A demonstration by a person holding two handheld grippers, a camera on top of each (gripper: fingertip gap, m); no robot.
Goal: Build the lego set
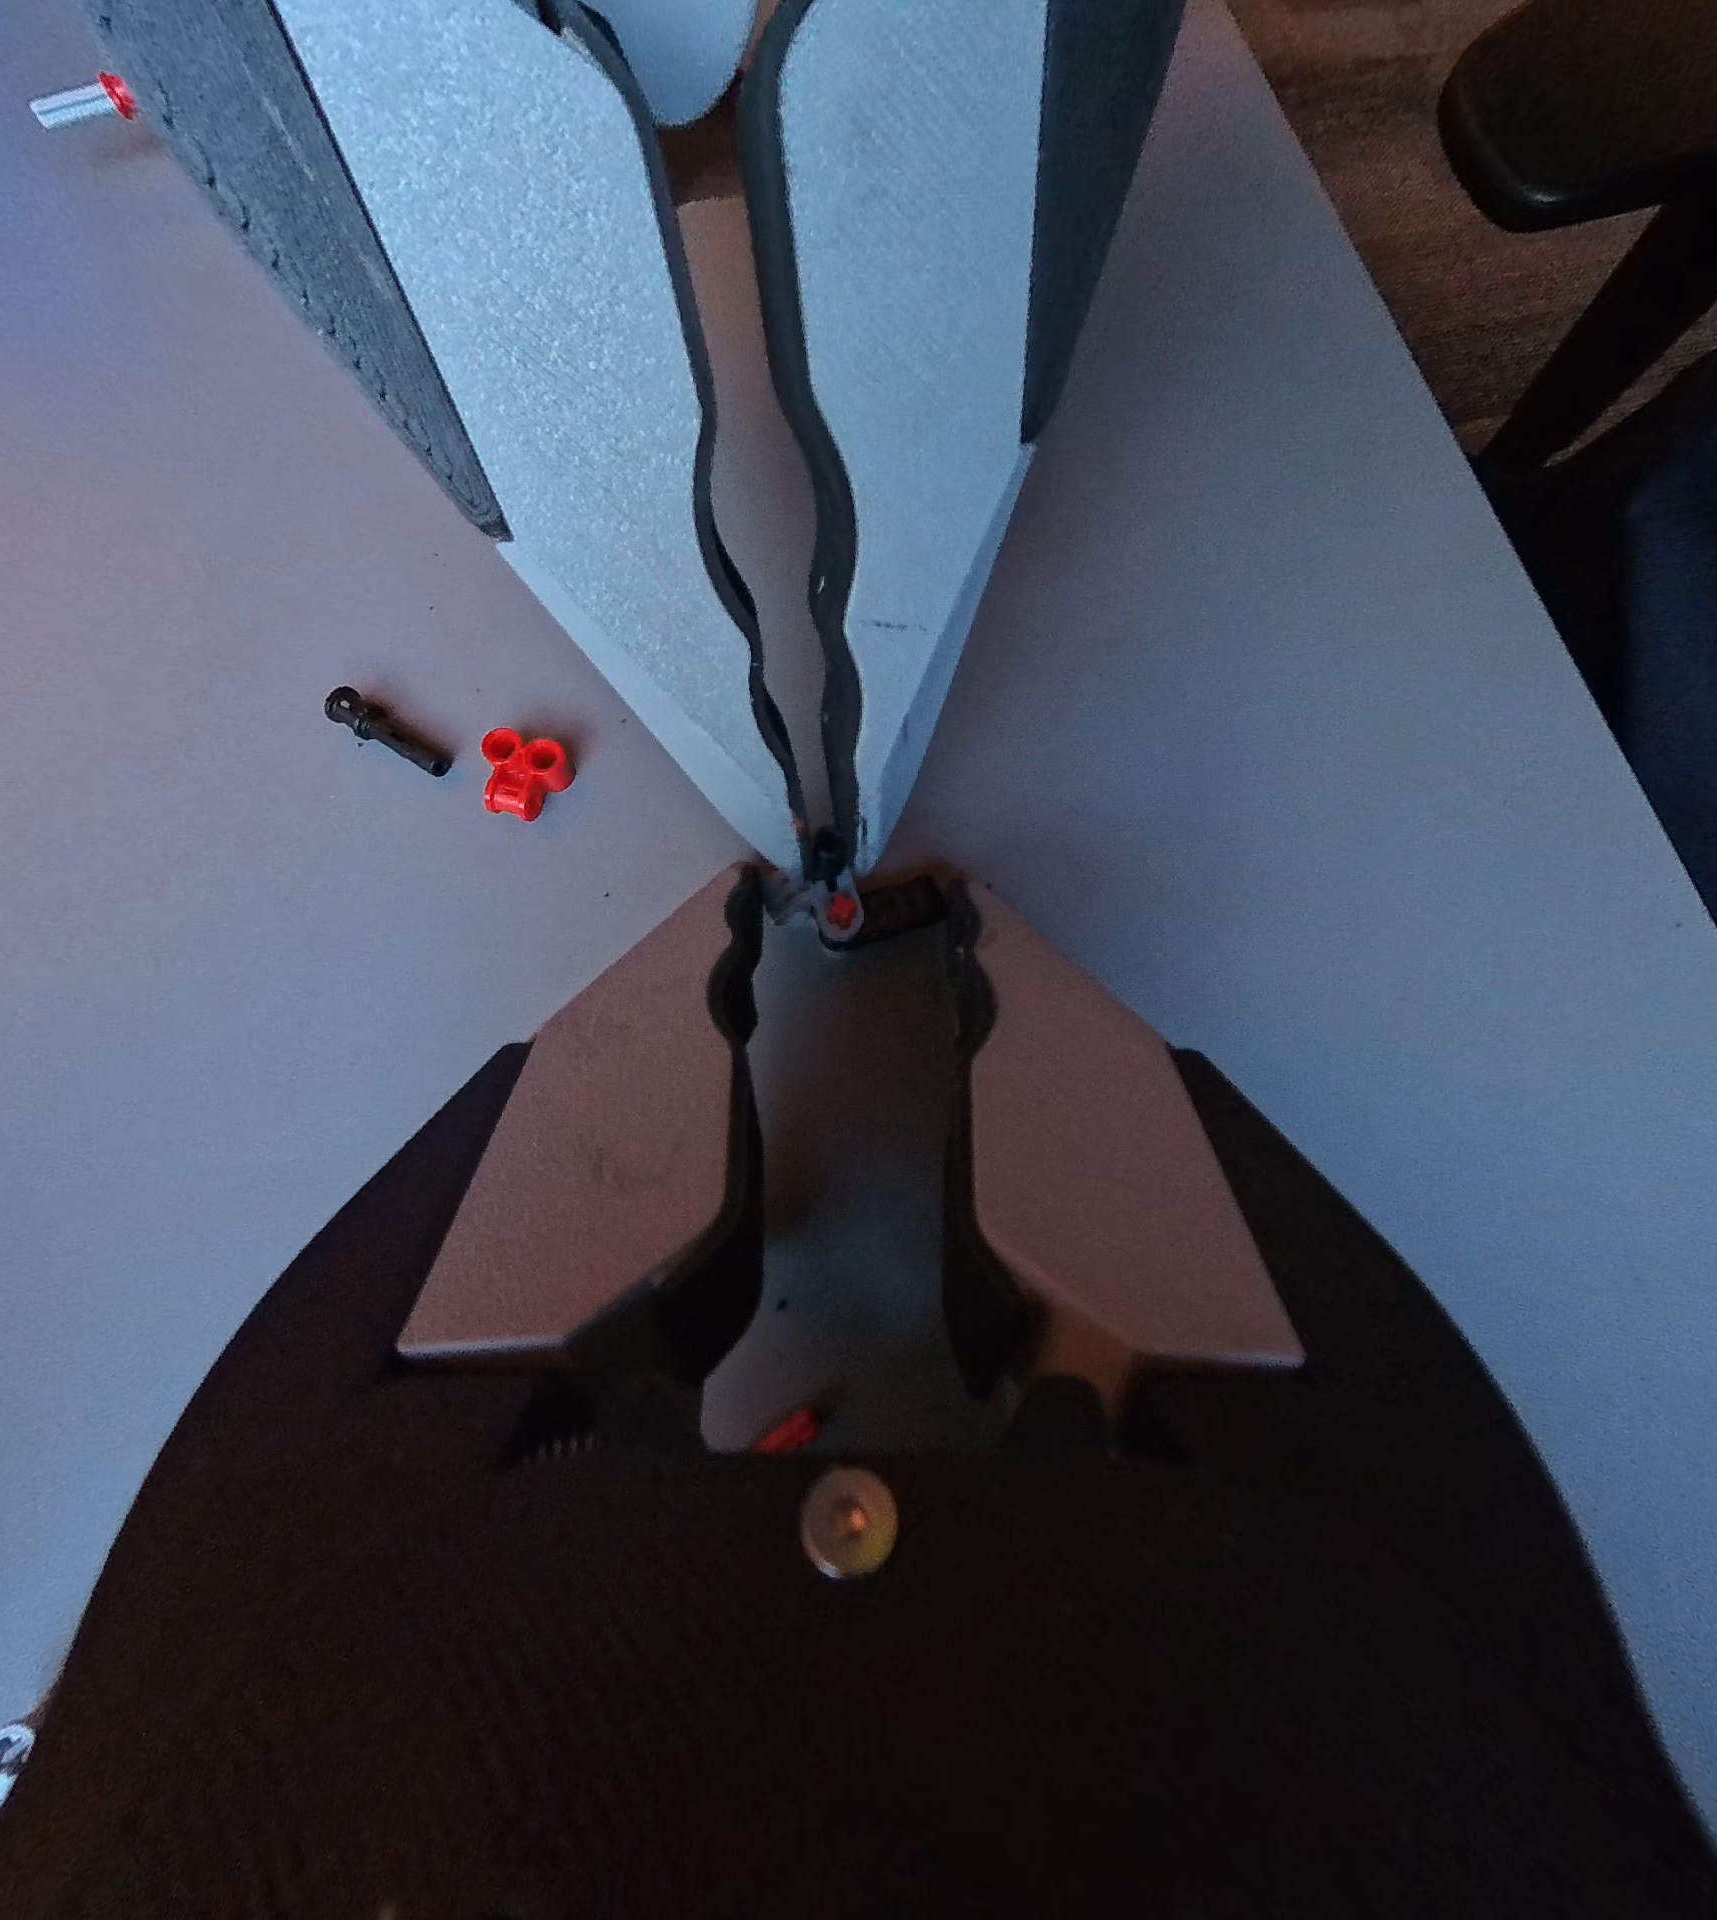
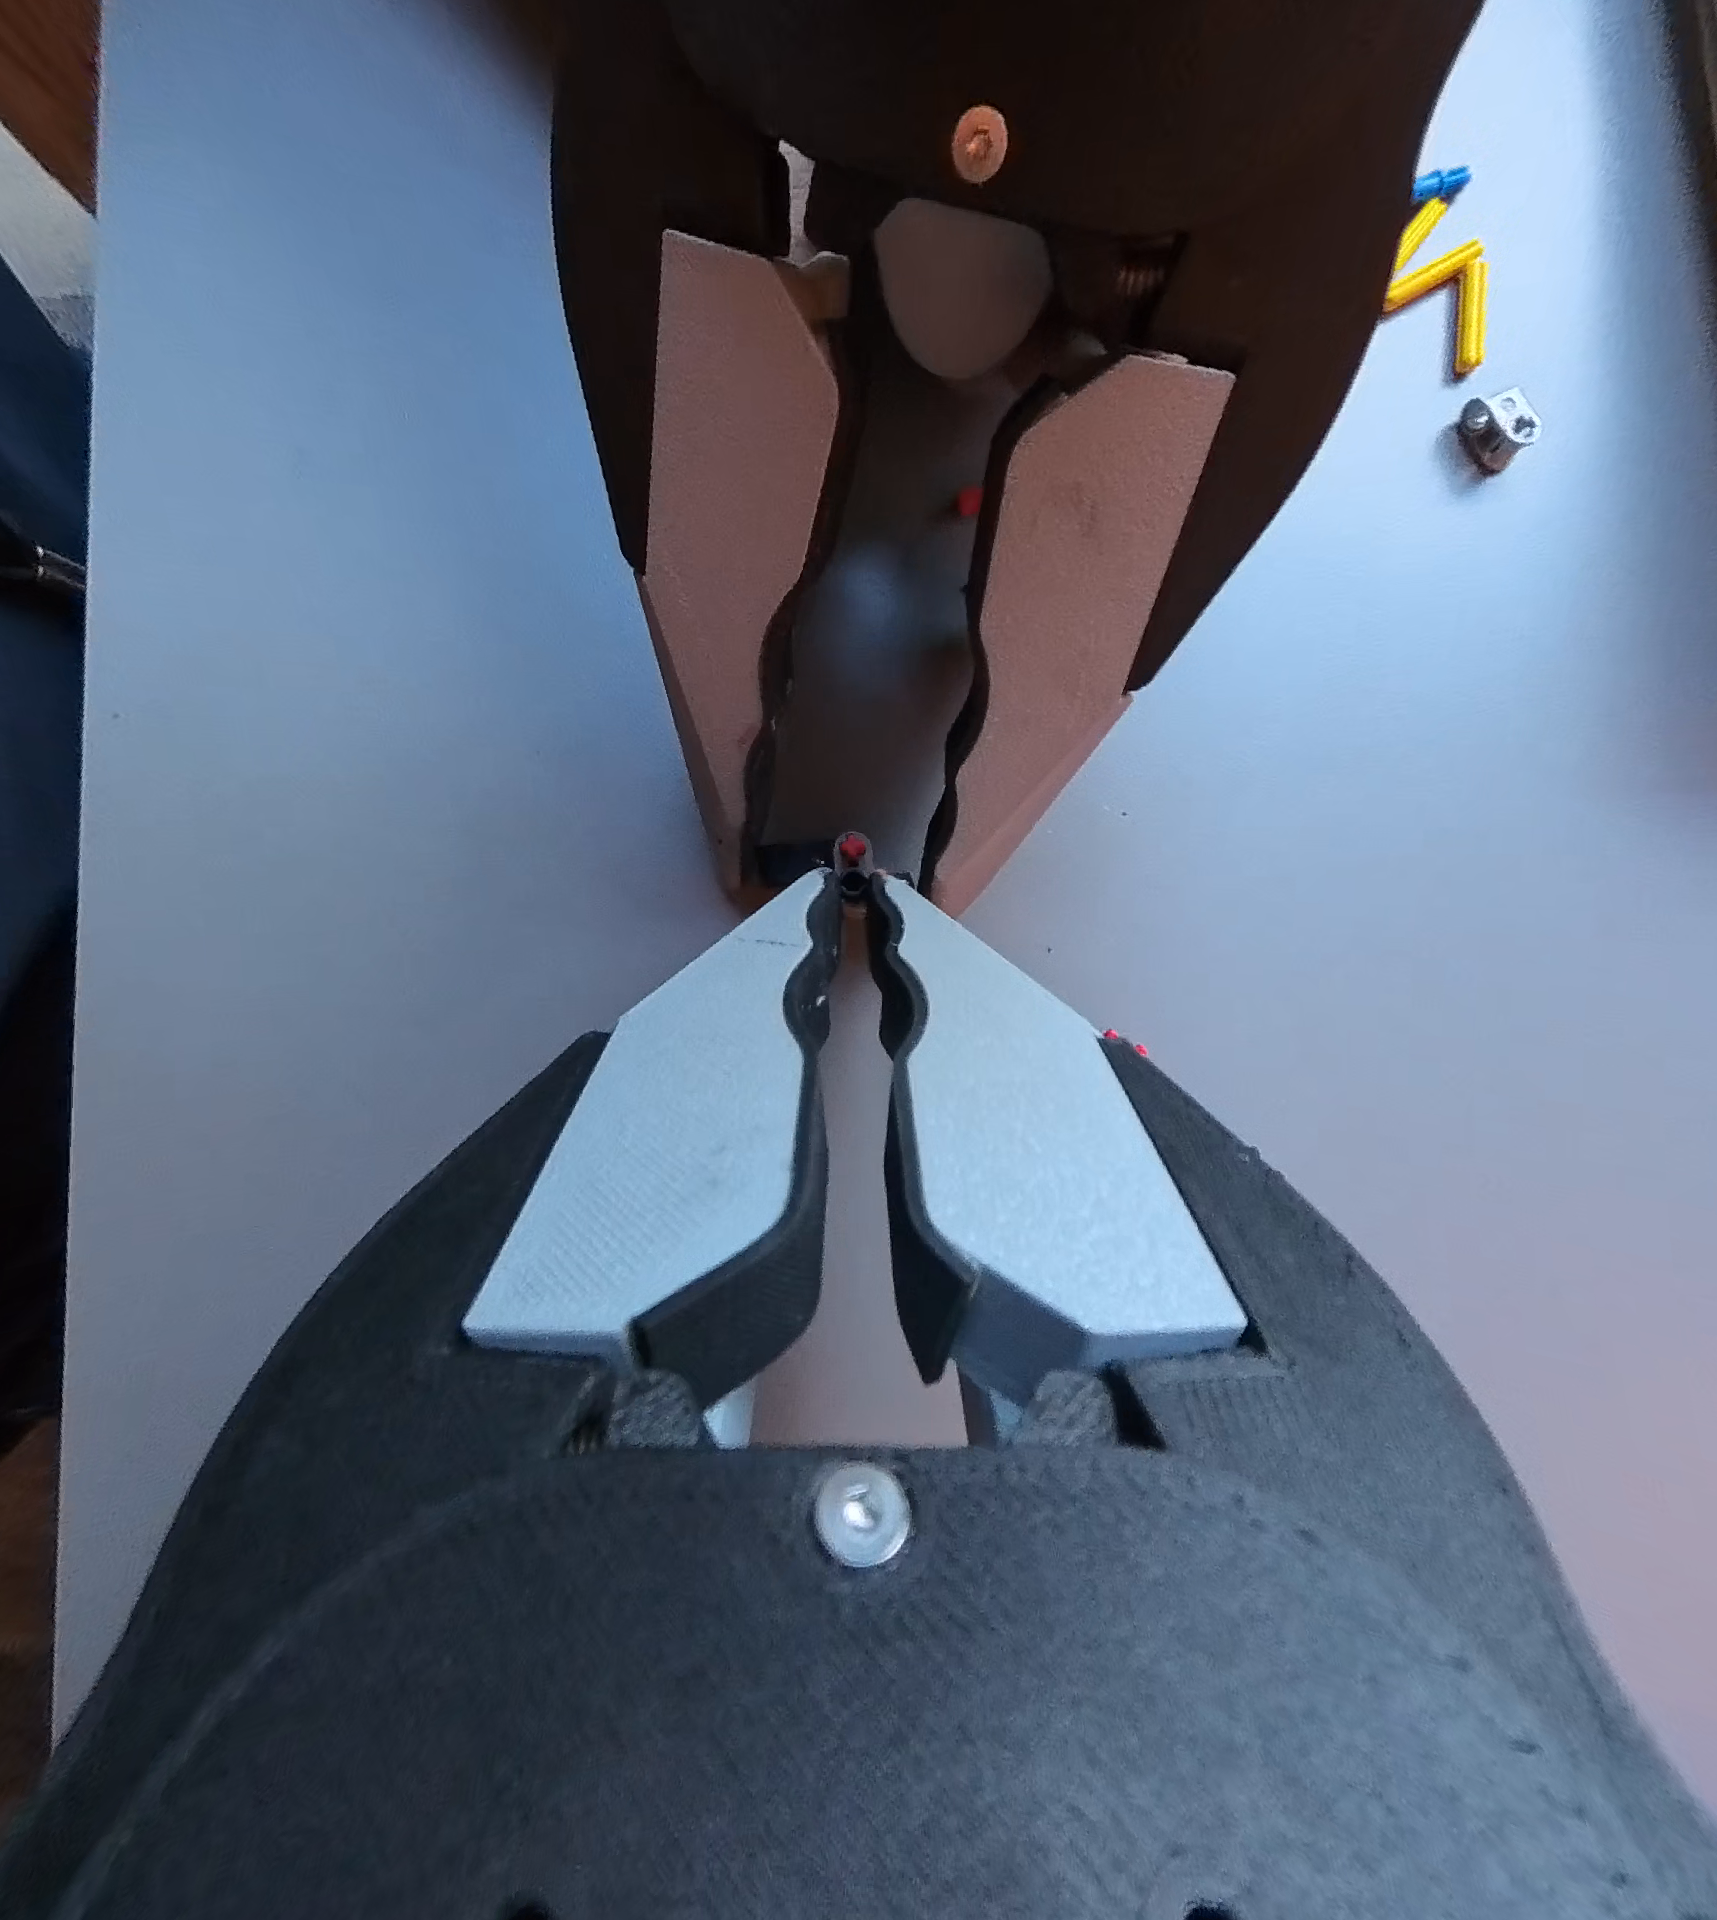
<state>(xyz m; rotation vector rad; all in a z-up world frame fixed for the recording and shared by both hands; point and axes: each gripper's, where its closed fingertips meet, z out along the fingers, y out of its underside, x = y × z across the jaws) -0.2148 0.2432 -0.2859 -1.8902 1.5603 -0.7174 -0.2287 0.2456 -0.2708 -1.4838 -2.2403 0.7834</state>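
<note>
**Two grippers meet tip to tip over the table**

The right gripper [image 2: 852, 891] has its pale blue fingers [image 2: 729, 1039] drawn together, clamped on a short black pin [image 2: 852, 883] that juts from the tips. The pin's far end touches a small grey piece [image 1: 838, 914] with a red plug in its hole.

That piece sits between the tips of the left gripper [image 1: 859, 920], joined to a black ribbed bit. The pinkish fingers [image 1: 646, 1122] stand apart by the width of this little cluster and seem to press on it from both sides.

All this hangs just above the white table [image 2: 314, 623], about midway between its side edges. A loose pin [image 1: 386, 730] and a red connector [image 1: 525, 771] lie close by. Yellow sticks [image 2: 1446, 301] and a grey block [image 2: 1501, 431] lie near one edge.
</note>
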